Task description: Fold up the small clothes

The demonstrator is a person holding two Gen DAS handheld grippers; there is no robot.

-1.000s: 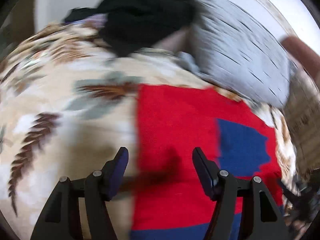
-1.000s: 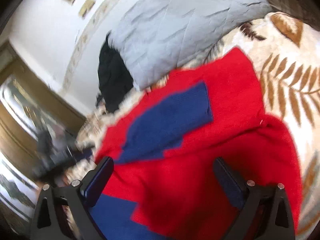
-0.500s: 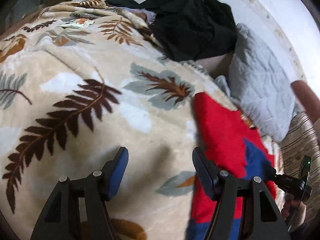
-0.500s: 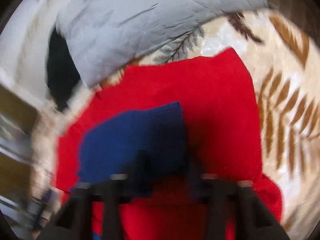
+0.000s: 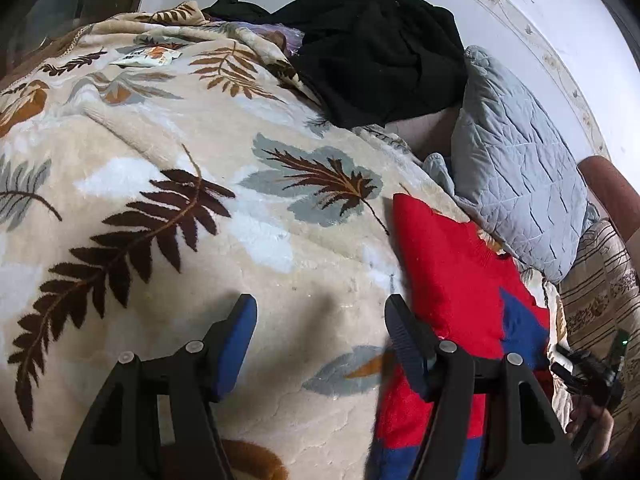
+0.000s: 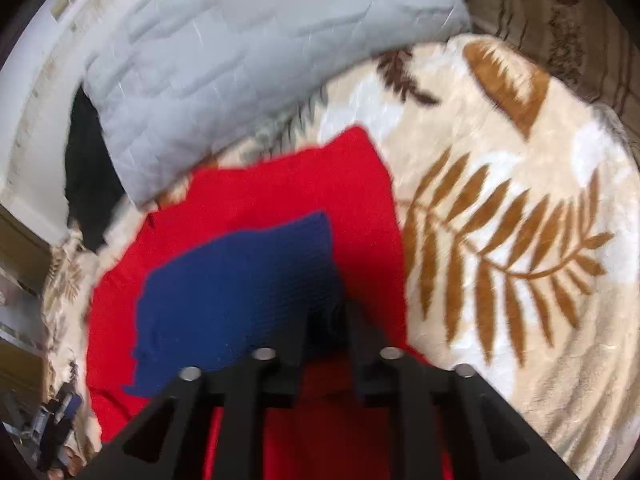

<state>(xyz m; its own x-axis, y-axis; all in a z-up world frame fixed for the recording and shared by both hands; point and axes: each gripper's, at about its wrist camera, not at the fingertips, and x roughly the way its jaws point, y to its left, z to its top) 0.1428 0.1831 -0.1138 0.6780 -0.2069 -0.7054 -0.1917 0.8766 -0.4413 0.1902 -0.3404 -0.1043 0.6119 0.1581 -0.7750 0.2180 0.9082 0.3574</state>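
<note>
A small red sweater with blue patches (image 5: 452,276) lies flat on a beige leaf-print blanket (image 5: 168,216). It fills the middle of the right wrist view (image 6: 280,196). My left gripper (image 5: 320,332) is open and empty above bare blanket, just left of the sweater's edge. My right gripper (image 6: 326,316) is shut on the sweater at the edge of its blue patch (image 6: 240,280), low over the cloth. It shows small at the right edge of the left wrist view (image 5: 588,368).
A grey quilted pillow (image 5: 516,184) lies behind the sweater, also in the right wrist view (image 6: 240,60). A black garment pile (image 5: 380,52) sits at the back. A small packet (image 5: 148,56) lies far left on the blanket. A striped cover (image 5: 600,300) is at right.
My left gripper has swung left off the sweater onto bare blanket and stays open. My right gripper has moved onto the sweater and closed from wide open.
</note>
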